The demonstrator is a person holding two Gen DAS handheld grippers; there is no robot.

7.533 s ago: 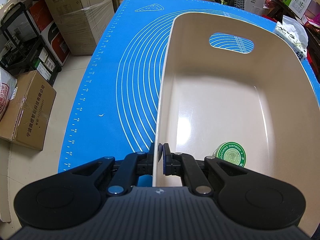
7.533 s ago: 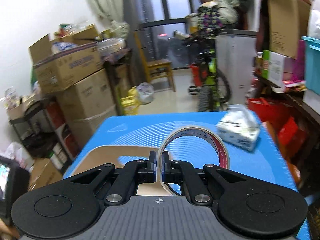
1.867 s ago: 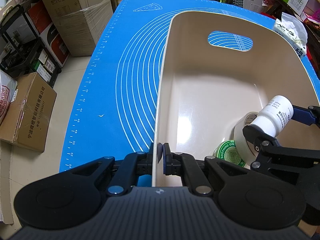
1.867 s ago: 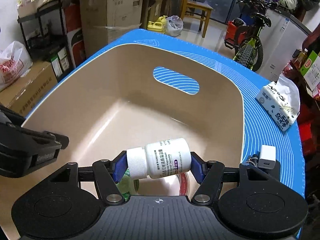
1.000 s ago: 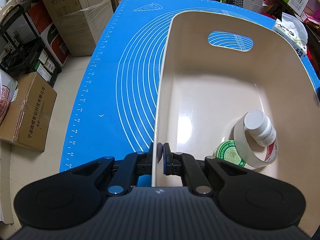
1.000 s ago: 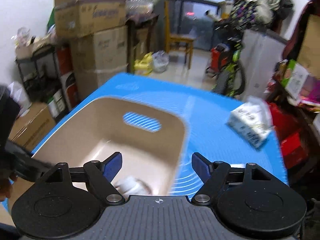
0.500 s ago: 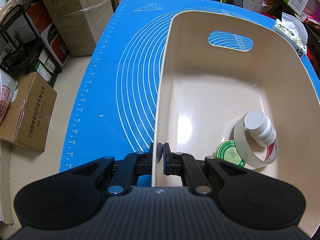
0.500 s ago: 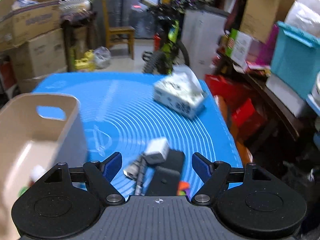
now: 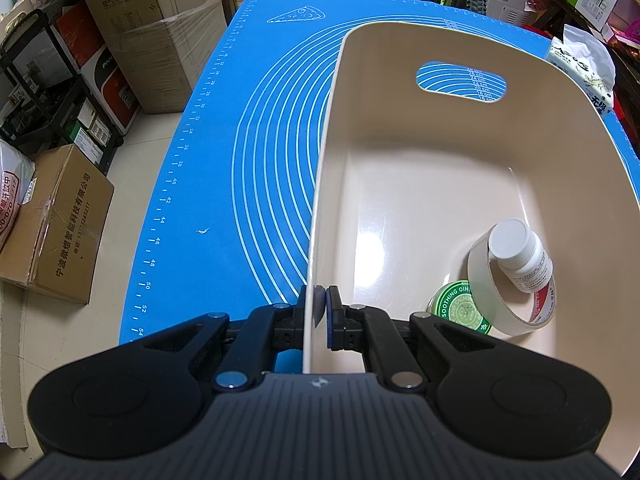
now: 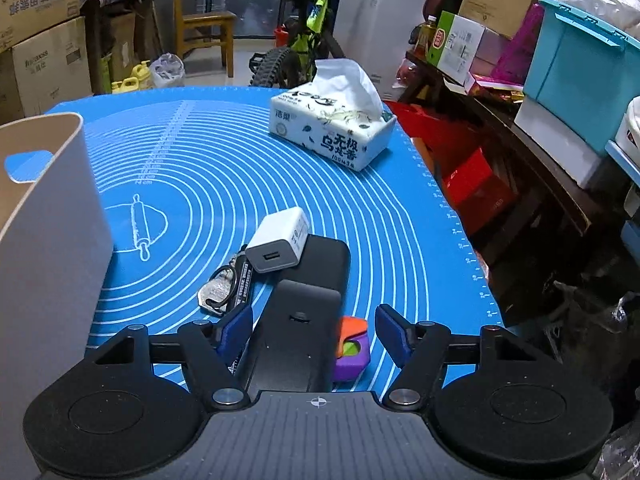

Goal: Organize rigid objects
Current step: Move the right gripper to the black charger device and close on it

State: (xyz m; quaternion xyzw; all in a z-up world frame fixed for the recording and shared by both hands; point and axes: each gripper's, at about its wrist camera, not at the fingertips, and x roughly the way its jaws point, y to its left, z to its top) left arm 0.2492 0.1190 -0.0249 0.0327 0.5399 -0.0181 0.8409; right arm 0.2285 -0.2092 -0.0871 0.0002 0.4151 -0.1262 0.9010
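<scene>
Bin: beige, on the blue mat covering the worktop.
Bin contents: white bottle lying inside the tape roll; green tin touching the roll.
Left tool: clamped on the bin's near-left wall.
Right tool: jaws apart, just been narrowing, straddling a black block, pads not touching it.
Loose items: white charger resting on the block's far end; keys beside it; orange-purple toy right of the block.
Tissue pack: far edge of mat.
</scene>
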